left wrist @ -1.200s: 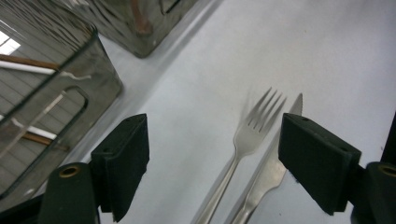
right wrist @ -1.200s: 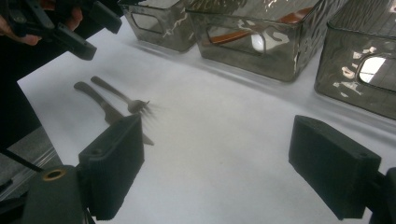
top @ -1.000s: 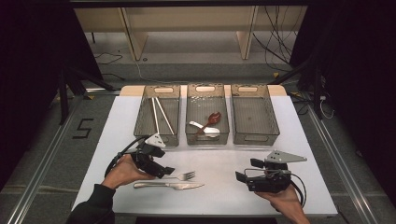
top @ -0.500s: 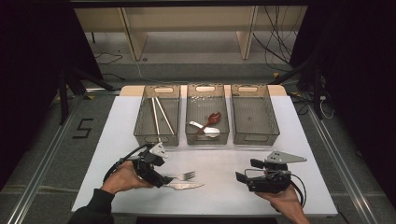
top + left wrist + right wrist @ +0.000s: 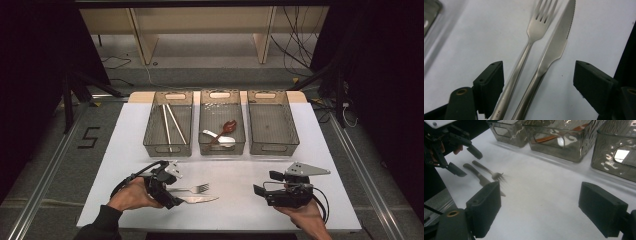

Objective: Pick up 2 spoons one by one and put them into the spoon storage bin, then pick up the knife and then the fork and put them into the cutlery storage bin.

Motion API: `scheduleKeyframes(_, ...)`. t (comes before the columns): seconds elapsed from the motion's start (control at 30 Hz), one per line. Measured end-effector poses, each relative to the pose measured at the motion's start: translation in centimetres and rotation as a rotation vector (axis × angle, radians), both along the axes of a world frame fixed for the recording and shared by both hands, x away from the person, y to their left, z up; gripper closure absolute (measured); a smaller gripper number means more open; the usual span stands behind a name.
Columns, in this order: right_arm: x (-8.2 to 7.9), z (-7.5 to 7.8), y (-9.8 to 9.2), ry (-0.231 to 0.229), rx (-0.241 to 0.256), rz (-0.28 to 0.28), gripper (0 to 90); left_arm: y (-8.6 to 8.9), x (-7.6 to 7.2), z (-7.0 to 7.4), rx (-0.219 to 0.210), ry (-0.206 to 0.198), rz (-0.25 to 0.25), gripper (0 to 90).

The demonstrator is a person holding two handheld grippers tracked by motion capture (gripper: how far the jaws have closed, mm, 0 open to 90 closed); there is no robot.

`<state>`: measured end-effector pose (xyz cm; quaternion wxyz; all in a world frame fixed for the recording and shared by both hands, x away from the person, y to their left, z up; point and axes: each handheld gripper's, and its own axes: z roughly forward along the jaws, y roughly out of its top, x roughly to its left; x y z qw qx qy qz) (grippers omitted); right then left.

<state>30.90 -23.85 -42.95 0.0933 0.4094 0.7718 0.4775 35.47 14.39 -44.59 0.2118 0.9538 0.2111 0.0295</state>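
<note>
The left gripper [image 5: 167, 192] is sitting low at about seven o'clock on the white table [image 5: 230, 175], right over the handle ends of the fork [image 5: 192, 189] and the knife [image 5: 197, 199]. In the left gripper view its jaws are standing wide apart, and both handles are running up between them: the fork [image 5: 529, 42] is lying close to the jaw at nine o'clock, the knife [image 5: 554, 47] just beside it toward three o'clock, blade and tines pointing to twelve. Nothing is being pinched; whether the jaws are touching the table I cannot tell.

From the right gripper view the two pieces are lying side by side at ten o'clock, the fork [image 5: 489, 171] slightly blurred, the knife [image 5: 480, 177] just beside it, with the left gripper [image 5: 461, 160] spread open over their handles.

The right gripper [image 5: 277, 192] is resting at about five o'clock on the table, held in the person's right hand [image 5: 302, 217], well apart from the cutlery. Its jaws are gaping wide with only bare tabletop between them.

At twelve o'clock three mesh bins are standing in a row: the left bin [image 5: 150, 140] is holding chopsticks [image 5: 170, 122], the middle bin [image 5: 220, 149] is holding spoons [image 5: 220, 136], and the right bin [image 5: 292, 135] is standing just beside it.
</note>
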Motion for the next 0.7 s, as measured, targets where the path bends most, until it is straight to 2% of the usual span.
scheduleKeyframes(0.33, 0.07, -0.14, -0.07, 0.008, 0.001, -0.003, 18.7, -0.09, -0.11, -0.33, 0.045, 0.028, -0.020, 27.5)
scheduleKeyframes(0.4, 0.08, -0.14, -0.08, 0.008, 0.001, -0.002, 18.7, -0.09, -0.18, -0.48, 0.050, 0.033, -0.021, 31.1)
scheduleKeyframes(0.47, 0.08, -0.15, -0.07, 0.007, -0.001, 0.000, 18.7, -0.01, -0.23, -0.61, 0.072, 0.043, -0.047, 34.4)
scheduleKeyframes(0.53, 0.07, -0.14, -0.06, 0.007, -0.001, 0.001, 18.8, 0.00, -0.29, -0.70, 0.091, 0.038, -0.050, 36.9)
scheduleKeyframes(0.6, 0.08, -0.12, -0.07, 0.007, 0.001, 0.000, 18.7, 0.00, -0.33, -0.75, 0.092, 0.041, -0.047, 39.7)
scheduleKeyframes(0.63, 0.11, -0.12, -0.06, 0.004, 0.000, 0.001, 18.7, 0.06, -0.36, -0.80, 0.091, 0.044, -0.065, 41.5)
scheduleKeyframes(0.7, 0.08, -0.10, -0.02, 0.003, -0.003, 0.005, 18.8, 0.07, -0.44, -0.93, 0.092, 0.047, -0.070, 44.4)
